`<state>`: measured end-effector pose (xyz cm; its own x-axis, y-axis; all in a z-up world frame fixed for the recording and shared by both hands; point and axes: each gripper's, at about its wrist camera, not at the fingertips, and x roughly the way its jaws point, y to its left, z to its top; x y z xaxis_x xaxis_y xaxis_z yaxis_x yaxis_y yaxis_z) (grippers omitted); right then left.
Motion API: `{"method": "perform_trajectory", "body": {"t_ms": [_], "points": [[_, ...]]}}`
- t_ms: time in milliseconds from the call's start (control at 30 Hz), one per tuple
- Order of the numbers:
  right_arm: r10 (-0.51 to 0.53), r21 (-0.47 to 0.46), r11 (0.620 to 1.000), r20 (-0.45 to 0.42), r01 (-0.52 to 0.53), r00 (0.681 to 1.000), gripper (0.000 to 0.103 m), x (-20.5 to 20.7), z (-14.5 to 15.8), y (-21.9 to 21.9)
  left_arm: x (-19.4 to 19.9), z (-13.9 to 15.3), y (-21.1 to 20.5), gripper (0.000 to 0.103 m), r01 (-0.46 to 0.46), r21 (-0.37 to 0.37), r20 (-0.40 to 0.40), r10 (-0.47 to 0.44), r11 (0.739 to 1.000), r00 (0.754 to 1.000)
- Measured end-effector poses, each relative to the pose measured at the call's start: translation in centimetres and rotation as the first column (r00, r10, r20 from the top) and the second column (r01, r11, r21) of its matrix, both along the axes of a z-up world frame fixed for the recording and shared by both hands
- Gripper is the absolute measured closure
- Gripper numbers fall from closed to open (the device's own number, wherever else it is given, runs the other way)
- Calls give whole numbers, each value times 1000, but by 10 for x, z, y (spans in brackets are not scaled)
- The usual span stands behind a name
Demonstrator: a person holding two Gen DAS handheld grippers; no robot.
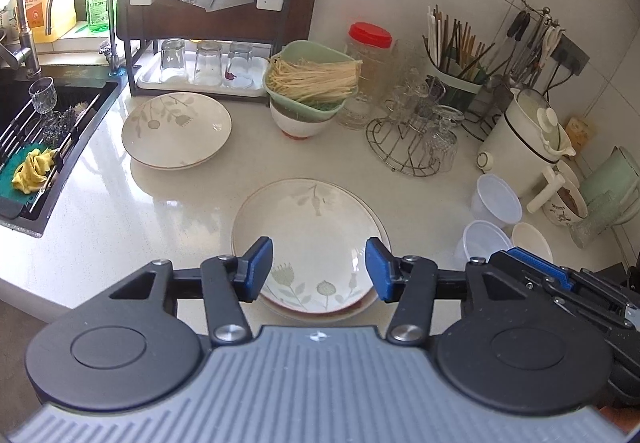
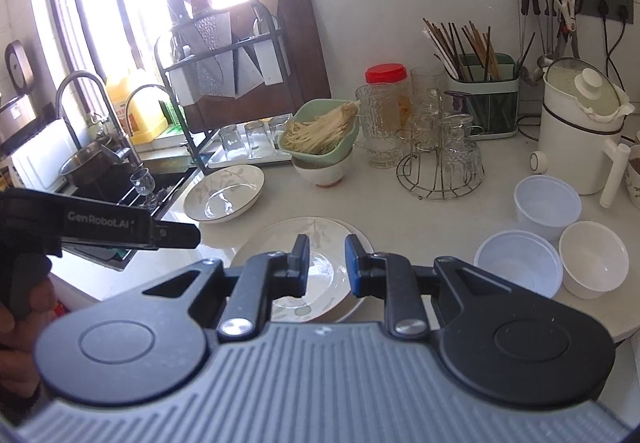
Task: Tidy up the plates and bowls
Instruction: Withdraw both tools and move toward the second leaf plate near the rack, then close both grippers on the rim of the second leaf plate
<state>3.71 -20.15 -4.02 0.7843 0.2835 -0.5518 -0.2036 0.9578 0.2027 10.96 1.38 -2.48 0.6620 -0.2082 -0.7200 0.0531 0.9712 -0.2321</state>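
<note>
A stack of leaf-patterned plates [image 1: 312, 231] lies on the white counter right in front of me. My left gripper [image 1: 320, 269] hovers over its near rim, open, with nothing between the blue pads. A second patterned stack of plates [image 1: 176, 127] sits farther back beside the sink. A white bowl [image 1: 298, 125] stands behind, under a green basket of noodles [image 1: 312, 77]. In the right wrist view my right gripper [image 2: 328, 263] hangs above the near plates [image 2: 320, 239], its jaws narrowly apart and empty. The left gripper [image 2: 176, 237] reaches in from the left there.
Two translucent tubs [image 2: 546, 203] [image 2: 518, 263] and a small white bowl [image 2: 592, 259] stand at the right. A wire rack of glasses [image 2: 440, 163], a chopstick holder [image 2: 484, 99] and a white kettle [image 2: 580, 131] line the back. The sink [image 1: 48, 131] drops off at the left.
</note>
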Motion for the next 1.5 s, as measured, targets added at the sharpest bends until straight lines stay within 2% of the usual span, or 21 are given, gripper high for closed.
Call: {"method": "perform_trajectory", "body": {"t_ms": [500,967,1000,1067,1133,1333,1500], "points": [[-29,2,1000,-31,29,999,80,63,-8,40,83,-4,43,40,34,2,-24,-34,999,999],[-79,-7,997,-69,78,995,79,114,-12,93,155,-7,109,39,45,-22,-55,-46,999,997],[-83,-7,997,-73,83,994,77,118,-13,97,160,-8,113,39,49,-22,-59,-50,999,997],[-94,-5,996,-78,94,992,61,124,-15,105,169,-11,123,39,54,-27,-68,-56,998,996],[-111,-5,994,-85,111,990,52,132,-17,112,180,-15,134,39,55,-29,-74,-57,998,996],[-139,-6,990,-111,139,984,51,157,-25,134,211,-26,172,37,42,-44,-79,-45,998,996],[-149,-10,989,-167,149,975,51,176,-36,154,218,-33,192,35,51,-43,-83,-55,998,995]]}}
